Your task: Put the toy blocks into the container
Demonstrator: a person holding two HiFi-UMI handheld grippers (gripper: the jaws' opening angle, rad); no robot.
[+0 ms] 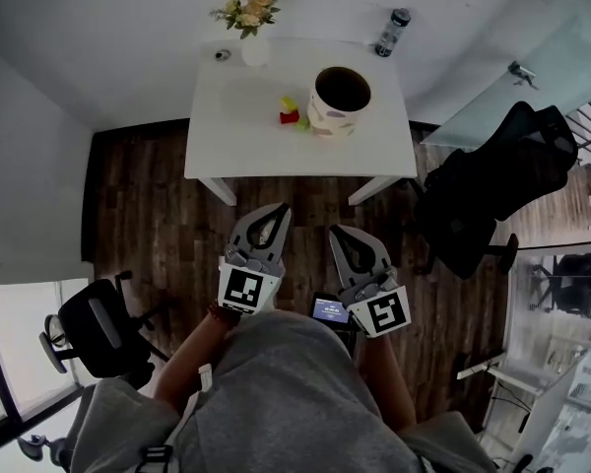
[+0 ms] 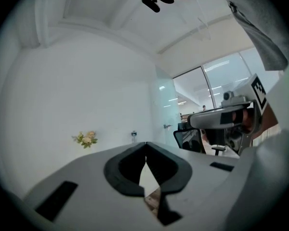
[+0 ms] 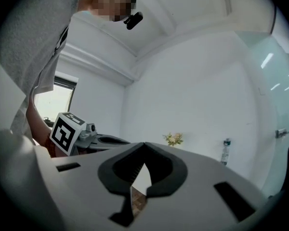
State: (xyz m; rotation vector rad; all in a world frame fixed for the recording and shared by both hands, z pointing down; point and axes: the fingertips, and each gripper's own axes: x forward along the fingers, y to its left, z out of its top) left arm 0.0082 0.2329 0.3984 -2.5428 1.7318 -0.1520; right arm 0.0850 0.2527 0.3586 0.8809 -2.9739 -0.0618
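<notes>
In the head view, a white container [image 1: 339, 102] with a dark inside stands on the white table [image 1: 236, 136] far ahead. Red, yellow and green toy blocks [image 1: 293, 115] lie just left of it. Both grippers hang level over the wooden floor, well short of the table. My left gripper [image 1: 277, 209] is shut and holds nothing; its tips meet in the left gripper view [image 2: 145, 144]. My right gripper [image 1: 336, 232] is shut and holds nothing as well, with its jaws touching at the tip in the right gripper view [image 3: 144, 144].
A vase of flowers [image 1: 248, 23], a bottle [image 1: 393, 32] and a small dark object [image 1: 223, 55] stand at the table's far edge. A black office chair [image 1: 483, 190] sits right of the table, and another chair [image 1: 98, 333] at lower left. Glass walls lie to the right.
</notes>
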